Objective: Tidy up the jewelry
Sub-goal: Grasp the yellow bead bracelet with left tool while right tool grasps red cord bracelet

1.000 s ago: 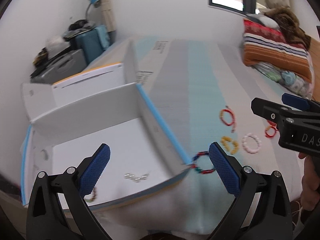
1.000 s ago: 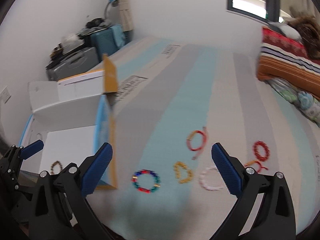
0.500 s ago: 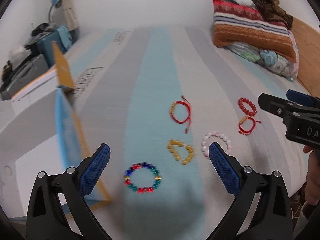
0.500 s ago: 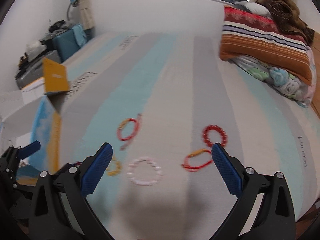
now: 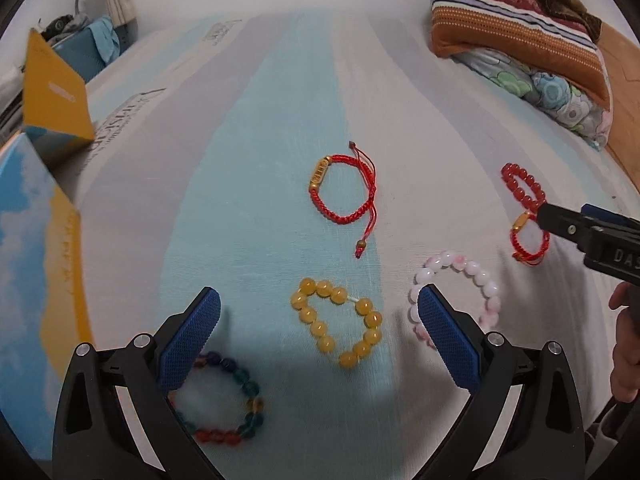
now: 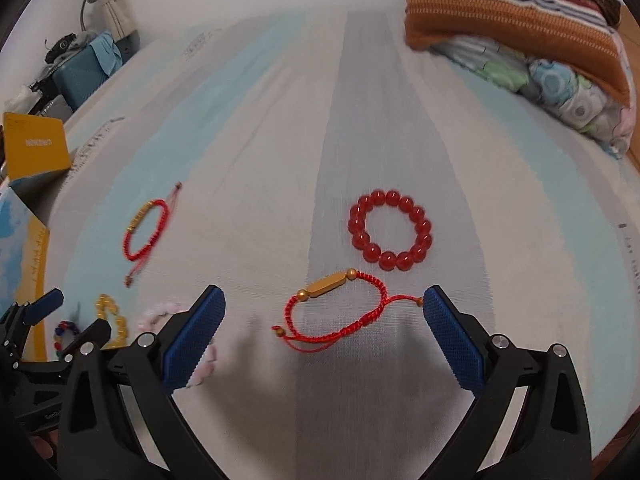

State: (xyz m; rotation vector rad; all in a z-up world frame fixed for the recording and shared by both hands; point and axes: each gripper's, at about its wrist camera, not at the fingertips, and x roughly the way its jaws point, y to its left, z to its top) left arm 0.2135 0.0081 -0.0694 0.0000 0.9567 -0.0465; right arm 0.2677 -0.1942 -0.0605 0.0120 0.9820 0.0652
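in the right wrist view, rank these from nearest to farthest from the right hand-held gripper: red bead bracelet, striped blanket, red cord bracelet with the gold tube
1. Red cord bracelet, between the right hand-held gripper fingers.
2. Red bead bracelet, just beyond, slightly right.
3. Striped blanket, far end of the bed, upper right.

There are six bracelets on the bed. Four are made of round beads: one yellow bead bracelet [image 5: 340, 322], one pink bead bracelet [image 5: 476, 276], one red bead bracelet [image 6: 390, 230] and one many-colored bead bracelet [image 5: 236, 404]. Two are red string bracelets, each with a gold piece: one [image 5: 344, 192] lies near the middle, and one [image 6: 340, 308] lies just beside the red beads. There is one box [image 5: 40, 240] at the left edge.
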